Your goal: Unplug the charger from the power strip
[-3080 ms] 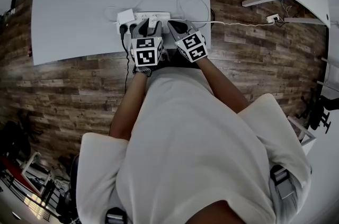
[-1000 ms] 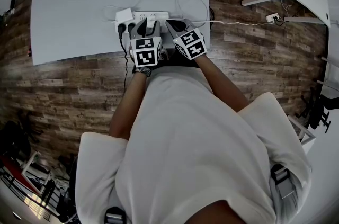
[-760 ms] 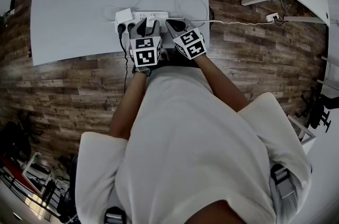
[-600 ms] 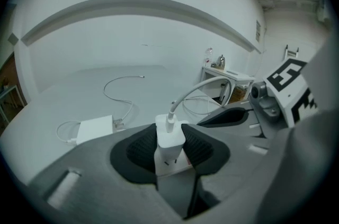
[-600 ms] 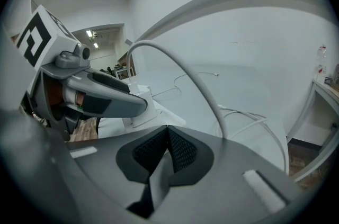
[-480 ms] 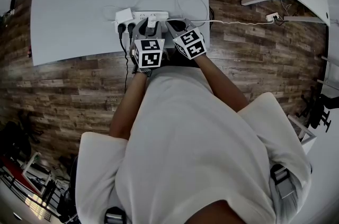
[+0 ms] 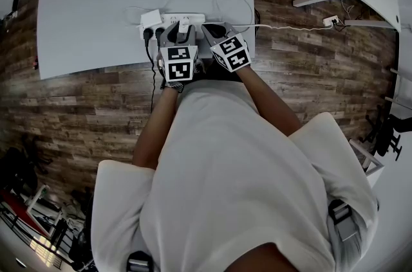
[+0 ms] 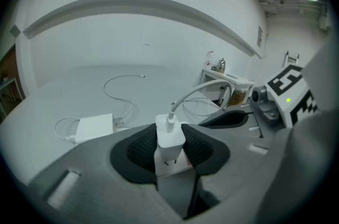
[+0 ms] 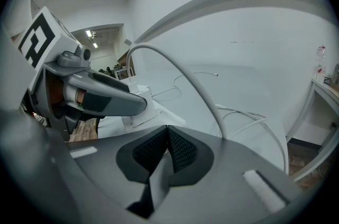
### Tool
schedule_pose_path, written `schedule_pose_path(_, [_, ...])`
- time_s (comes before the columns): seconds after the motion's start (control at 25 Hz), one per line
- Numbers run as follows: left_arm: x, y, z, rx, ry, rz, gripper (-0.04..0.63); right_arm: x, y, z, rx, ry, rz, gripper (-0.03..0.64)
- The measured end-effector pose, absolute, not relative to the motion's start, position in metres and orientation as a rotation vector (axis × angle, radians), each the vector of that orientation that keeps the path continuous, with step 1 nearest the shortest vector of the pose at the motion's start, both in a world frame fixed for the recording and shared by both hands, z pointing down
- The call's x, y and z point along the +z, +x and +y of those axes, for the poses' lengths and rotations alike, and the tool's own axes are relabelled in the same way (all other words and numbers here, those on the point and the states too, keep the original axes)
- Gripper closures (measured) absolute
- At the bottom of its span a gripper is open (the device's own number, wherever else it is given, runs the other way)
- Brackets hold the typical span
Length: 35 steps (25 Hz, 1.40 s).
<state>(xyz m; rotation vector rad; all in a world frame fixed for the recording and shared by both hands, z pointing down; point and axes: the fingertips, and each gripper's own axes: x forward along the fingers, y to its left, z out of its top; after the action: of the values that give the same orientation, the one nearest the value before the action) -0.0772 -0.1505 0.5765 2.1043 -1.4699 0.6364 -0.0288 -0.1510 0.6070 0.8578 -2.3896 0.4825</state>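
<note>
Grey tabletop (image 7: 96, 7) over a wooden floor (image 7: 77, 110), both claws at its near edge, side by side. The left claw (image 7: 177, 31) is clenched on the charger (image 8: 169, 137) — a small white cube, upright, with a dark ribbed pad pressed to each of its flanks. The charger sits directly over the white power strip (image 8: 176, 166); its metal prongs show in the narrow gap beneath it, and whether their tips are seated in the socket cannot be told. A white cable (image 8: 197, 91) rises from the charger's top and arcs off to the right. The right claw (image 9: 168, 135) is closed with its pads meeting, nothing between them — it hangs just right of the left one, over the strip's right end. A flat white adapter (image 8: 95, 127) lies on the tabletop left of the strip, and two black plugs (image 7: 153, 36) sit at the strip's left end.
</note>
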Motion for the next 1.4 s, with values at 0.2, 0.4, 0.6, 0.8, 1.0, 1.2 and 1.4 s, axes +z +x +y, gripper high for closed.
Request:
schedule_pose_path(0.2, [0.5749, -0.0722, -0.1512, 0.703, 2.161, -1.469, 0.442, 0.6064, -0.0273, -0.1513, 0.487, 0.86, -2.391, 0.614])
schedule_pose_path(0.4, [0.5774, -0.0733, -0.1518, 0.697, 2.149, -1.464, 0.442, 0.6083, -0.0279, -0.1519, 0.488, 0.861, -2.392, 0.614])
schedule_pose_path(0.6, [0.5761, -0.0724, -0.1515, 0.699, 2.152, -1.459, 0.442, 0.6068, -0.0272, -0.1512, 0.484, 0.861, -2.394, 0.614])
schedule_pose_path(0.8, [0.5751, -0.0721, -0.1509, 0.722, 2.164, -1.459, 0.44, 0.6062, -0.0276, -0.151, 0.486, 0.861, -2.396, 0.614])
schedule_pose_path(1.0, [0.5773, -0.0722, -0.1493, 0.703, 2.157, -1.449, 0.44, 0.608, -0.0269, -0.1496, 0.486, 0.865, -2.396, 0.614])
schedule_pose_path(1.2, [0.5781, -0.0761, -0.1505, 0.591, 2.093, -1.43, 0.442, 0.6082, -0.0271, -0.151, 0.482, 0.865, -2.395, 0.614])
schedule_pose_path(1.4, [0.5766, -0.0765, -0.1503, 0.571, 2.081, -1.431, 0.443, 0.6069, -0.0272, -0.1504, 0.48, 0.86, -2.393, 0.614])
